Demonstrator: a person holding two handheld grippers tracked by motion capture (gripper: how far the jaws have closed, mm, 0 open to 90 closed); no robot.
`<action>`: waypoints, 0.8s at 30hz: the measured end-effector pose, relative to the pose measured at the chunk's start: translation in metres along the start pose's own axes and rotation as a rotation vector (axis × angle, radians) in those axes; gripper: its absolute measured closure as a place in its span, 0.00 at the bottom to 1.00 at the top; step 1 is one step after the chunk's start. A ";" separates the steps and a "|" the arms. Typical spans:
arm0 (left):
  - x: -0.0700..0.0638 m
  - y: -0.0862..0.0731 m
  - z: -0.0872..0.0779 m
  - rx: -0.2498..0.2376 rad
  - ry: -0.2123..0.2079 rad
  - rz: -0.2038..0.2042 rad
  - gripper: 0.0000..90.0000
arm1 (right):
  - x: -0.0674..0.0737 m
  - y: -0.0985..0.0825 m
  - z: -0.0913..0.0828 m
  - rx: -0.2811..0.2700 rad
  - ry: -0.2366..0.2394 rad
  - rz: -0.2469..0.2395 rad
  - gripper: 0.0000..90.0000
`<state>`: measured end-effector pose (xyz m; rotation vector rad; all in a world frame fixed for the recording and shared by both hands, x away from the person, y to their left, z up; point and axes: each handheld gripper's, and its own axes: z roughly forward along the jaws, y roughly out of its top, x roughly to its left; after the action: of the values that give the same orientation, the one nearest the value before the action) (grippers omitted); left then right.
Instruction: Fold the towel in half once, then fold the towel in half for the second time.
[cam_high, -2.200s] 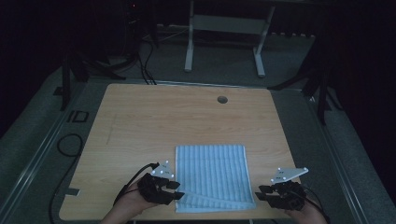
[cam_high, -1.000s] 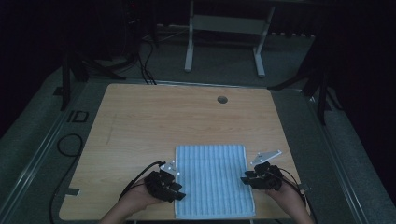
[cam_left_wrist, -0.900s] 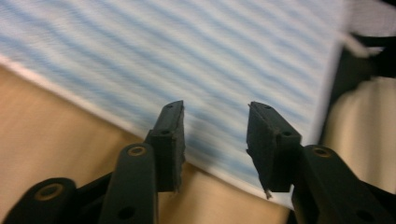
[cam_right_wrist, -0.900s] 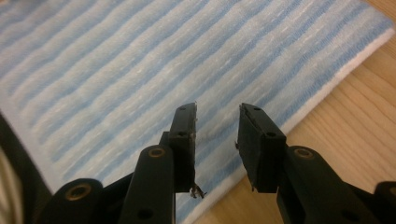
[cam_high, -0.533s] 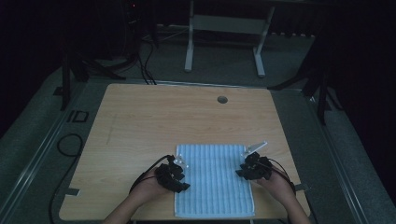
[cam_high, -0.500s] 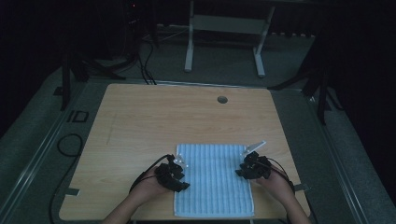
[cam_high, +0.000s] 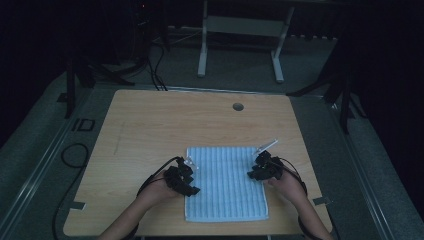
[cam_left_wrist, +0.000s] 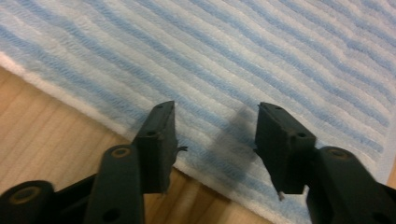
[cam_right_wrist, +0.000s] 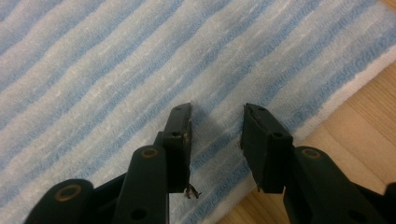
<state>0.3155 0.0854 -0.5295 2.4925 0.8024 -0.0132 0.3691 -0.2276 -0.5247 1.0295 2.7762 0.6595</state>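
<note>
Now both tools hover over opposite edges of the towel (cam_high: 226, 182).

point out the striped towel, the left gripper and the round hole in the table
striped towel (cam_high: 227, 192): high view, bare middle of the cloth
left gripper (cam_left_wrist: 212, 140): left gripper view, midway between its open jaws
round hole (cam_high: 238, 106): high view, its centre near the table's far edge
</note>
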 end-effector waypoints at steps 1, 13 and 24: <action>0.000 0.000 -0.001 -0.003 -0.010 -0.011 0.50 | 0.001 0.000 -0.001 0.004 -0.001 -0.002 0.67; 0.036 0.012 -0.033 -0.057 0.093 -0.079 0.48 | -0.024 0.008 -0.041 -0.053 -0.045 0.020 0.61; 0.078 0.036 -0.032 -0.074 0.135 -0.166 0.45 | -0.064 0.032 -0.051 -0.043 -0.057 0.075 0.58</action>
<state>0.3948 0.1183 -0.4973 2.3700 1.0451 0.1250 0.4245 -0.2653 -0.4679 1.1304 2.6741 0.6849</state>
